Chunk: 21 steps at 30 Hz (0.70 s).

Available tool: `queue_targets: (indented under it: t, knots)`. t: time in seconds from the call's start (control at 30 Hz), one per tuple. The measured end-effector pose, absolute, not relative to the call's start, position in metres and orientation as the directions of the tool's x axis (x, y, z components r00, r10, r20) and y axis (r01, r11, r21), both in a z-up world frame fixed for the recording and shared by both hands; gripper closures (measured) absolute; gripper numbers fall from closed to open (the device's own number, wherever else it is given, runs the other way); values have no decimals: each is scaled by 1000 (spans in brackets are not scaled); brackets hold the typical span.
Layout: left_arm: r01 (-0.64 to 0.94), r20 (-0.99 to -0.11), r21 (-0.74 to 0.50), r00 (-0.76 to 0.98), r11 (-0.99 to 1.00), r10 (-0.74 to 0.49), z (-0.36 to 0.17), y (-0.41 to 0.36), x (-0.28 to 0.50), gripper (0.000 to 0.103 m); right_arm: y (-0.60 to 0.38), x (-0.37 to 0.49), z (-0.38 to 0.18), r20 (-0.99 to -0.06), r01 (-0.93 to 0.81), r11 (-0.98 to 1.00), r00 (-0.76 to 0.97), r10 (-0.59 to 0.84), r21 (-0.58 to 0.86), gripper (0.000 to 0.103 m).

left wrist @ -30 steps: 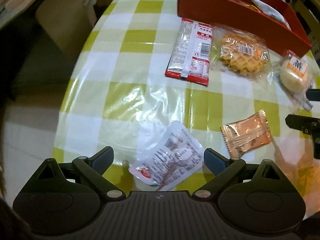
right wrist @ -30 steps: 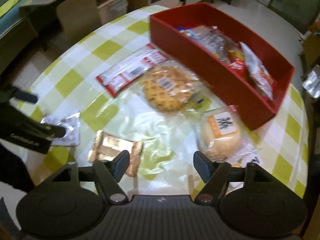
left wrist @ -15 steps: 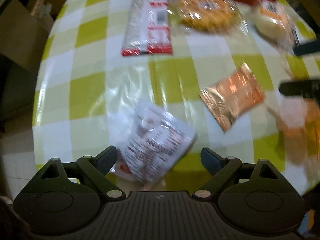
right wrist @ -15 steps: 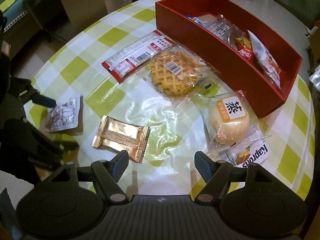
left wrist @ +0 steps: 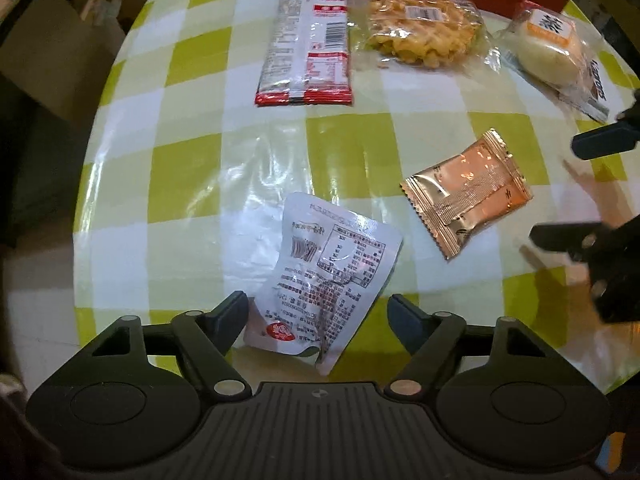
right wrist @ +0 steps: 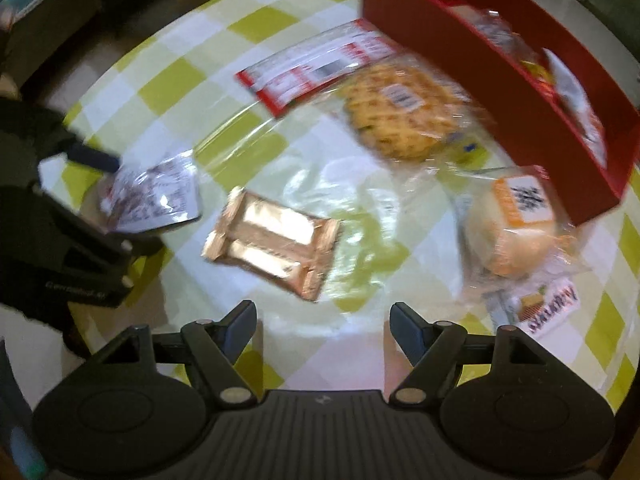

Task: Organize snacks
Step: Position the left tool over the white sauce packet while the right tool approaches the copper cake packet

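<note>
My left gripper [left wrist: 318, 314] is open, its fingers either side of the near end of a silver snack pouch [left wrist: 328, 272] on the checked table. A copper foil packet [left wrist: 468, 196] lies to its right. My right gripper [right wrist: 323, 326] is open and empty, just short of that copper packet [right wrist: 272, 240]. Farther off lie a red-and-white packet [left wrist: 306, 46], a waffle pack [left wrist: 420, 26] and a wrapped bun [left wrist: 548, 44]. The red box [right wrist: 500, 72] holds several snacks. The left gripper [right wrist: 92, 216] shows in the right wrist view at the silver pouch [right wrist: 154, 196].
The round table [left wrist: 180, 168] has a green-and-white cloth under clear plastic; its edge runs close along the left and near sides. A small Kapros packet [right wrist: 540, 308] lies by the bun [right wrist: 512, 224]. Cardboard boxes [left wrist: 60, 52] stand beyond the left edge.
My left gripper has moved forward, so the silver pouch now lies between its fingers. My right gripper has moved closer to the copper packet. No snack has shifted.
</note>
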State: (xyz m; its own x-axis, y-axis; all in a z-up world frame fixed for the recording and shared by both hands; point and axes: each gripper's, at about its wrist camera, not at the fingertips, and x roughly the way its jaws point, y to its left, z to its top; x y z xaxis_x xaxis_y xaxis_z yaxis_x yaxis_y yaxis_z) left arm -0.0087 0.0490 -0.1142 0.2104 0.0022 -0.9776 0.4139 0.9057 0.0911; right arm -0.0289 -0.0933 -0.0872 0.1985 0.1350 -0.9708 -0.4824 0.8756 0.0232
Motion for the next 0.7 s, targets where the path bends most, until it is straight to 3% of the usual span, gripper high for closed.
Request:
queue_targets:
  t: [0.17,0.27,0.37,0.47,0.7]
  knots:
    - [455,-973,117,230,883,10,-113,40,-13,21,-86,-33,-100,-981,-531,847,152,122,23,22]
    - [444,-974,102,226,890,-1,-112,39,-13,19,-80,-39,-106,-983,-560,828,151,109,6,14]
    - [456,-964,152,265,877,30,-113,39,-15,9,-72,-44,-113,-985,-591,806,141,97,-5,0]
    - [476,-962,173,268,862,46,-119,36,-19,2,-68,-49,-118,-985,-584,811,157,76,-31,0]
    - [459,-967,145,255,876,26,-119,43,-18,0,-78,-50,-118,-973,-559,829,200,114,-18,0]
